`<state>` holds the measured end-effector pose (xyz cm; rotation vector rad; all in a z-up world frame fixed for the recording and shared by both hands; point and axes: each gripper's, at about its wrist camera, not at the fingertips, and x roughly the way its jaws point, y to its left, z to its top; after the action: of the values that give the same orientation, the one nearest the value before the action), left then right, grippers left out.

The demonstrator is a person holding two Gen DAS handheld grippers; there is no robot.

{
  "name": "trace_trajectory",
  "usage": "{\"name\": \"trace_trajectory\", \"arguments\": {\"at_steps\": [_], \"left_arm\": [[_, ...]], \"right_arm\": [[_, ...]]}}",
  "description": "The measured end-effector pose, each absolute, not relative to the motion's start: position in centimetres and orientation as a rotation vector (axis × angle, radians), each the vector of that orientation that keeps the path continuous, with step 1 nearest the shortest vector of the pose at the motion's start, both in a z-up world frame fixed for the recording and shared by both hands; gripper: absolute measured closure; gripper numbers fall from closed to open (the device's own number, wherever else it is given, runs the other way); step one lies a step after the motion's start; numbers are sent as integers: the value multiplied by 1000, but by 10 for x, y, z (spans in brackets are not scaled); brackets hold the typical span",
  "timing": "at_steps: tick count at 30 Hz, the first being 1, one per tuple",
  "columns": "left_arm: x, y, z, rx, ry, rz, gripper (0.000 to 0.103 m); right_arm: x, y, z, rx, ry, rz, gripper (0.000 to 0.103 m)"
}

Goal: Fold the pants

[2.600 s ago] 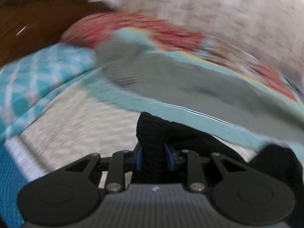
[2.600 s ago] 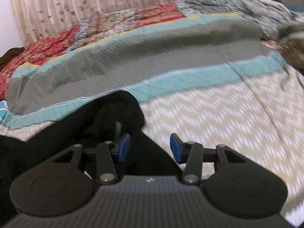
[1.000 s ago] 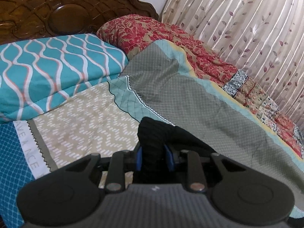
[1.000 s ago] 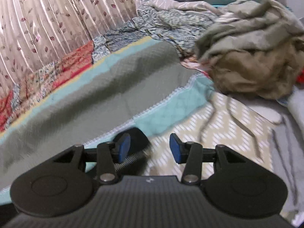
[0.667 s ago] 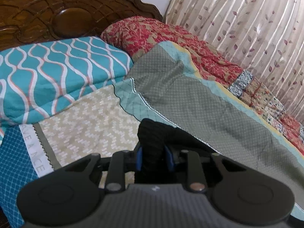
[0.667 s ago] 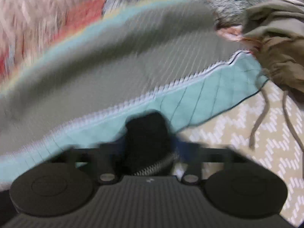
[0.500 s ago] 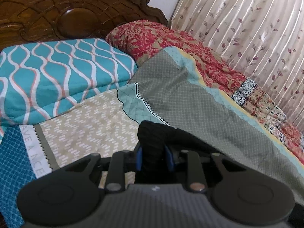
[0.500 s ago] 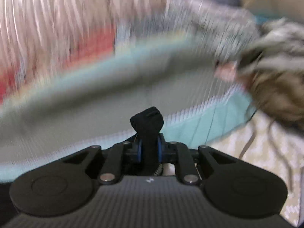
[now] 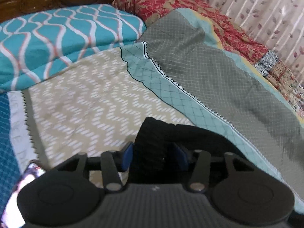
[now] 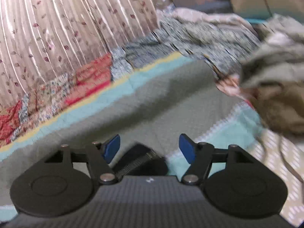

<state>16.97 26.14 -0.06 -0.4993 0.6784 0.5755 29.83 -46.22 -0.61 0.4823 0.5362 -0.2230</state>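
Pants (image 9: 152,140), black, are pinched in a bunched fold between the blue pads of the left hand-held gripper (image 9: 154,153), whose jaws are closed down to the thickness of the cloth. More of the dark cloth is seen trailing off to that gripper's right, over the bed (image 9: 91,102). The right hand-held gripper (image 10: 150,148) is spread wide and nothing is held by it; a black end of the garment with a zipper (image 10: 136,161) lies just below and between its jaws, on the quilt (image 10: 152,102). A pile of clothes (image 10: 275,87) is heaped far ahead to its right. No finished fold can be made out yet, so most of the folding is judged to be left.
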Motion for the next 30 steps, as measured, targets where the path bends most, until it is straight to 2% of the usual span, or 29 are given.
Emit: {"name": "trace_trajectory", "arguments": {"at_steps": [5,11,12,13,14,15,18,20,21,27,30], "left_arm": [[139,250,8,-458,697,541,49],[126,246,16,-381,748,533,46],[125,246,18,-378,748,537,46],[125,247,22,-381,735,534,46],[125,246,25,-382,722,528,46],[126,245,26,-379,715,523,46],[133,238,26,-371,733,498,46],[133,227,24,-356,757,447,46],[131,220,24,-331,762,420,46],[108,193,14,-261,824,302,42],[93,194,7,-287,861,297,42]], "right_arm": [[283,-477,-48,708,642,-155,53],[304,-457,-72,869,660,-179,54],[309,-457,-74,902,664,-171,59],[310,-456,-74,918,662,-163,68],[311,-453,-70,910,671,-148,98],[310,-448,-62,850,667,-159,100],[297,-443,-38,617,598,-340,100],[286,-450,-39,613,634,-440,99],[278,-451,-37,629,640,-439,95],[222,-418,-21,705,739,6,87],[201,-371,-29,611,852,211,69]]}}
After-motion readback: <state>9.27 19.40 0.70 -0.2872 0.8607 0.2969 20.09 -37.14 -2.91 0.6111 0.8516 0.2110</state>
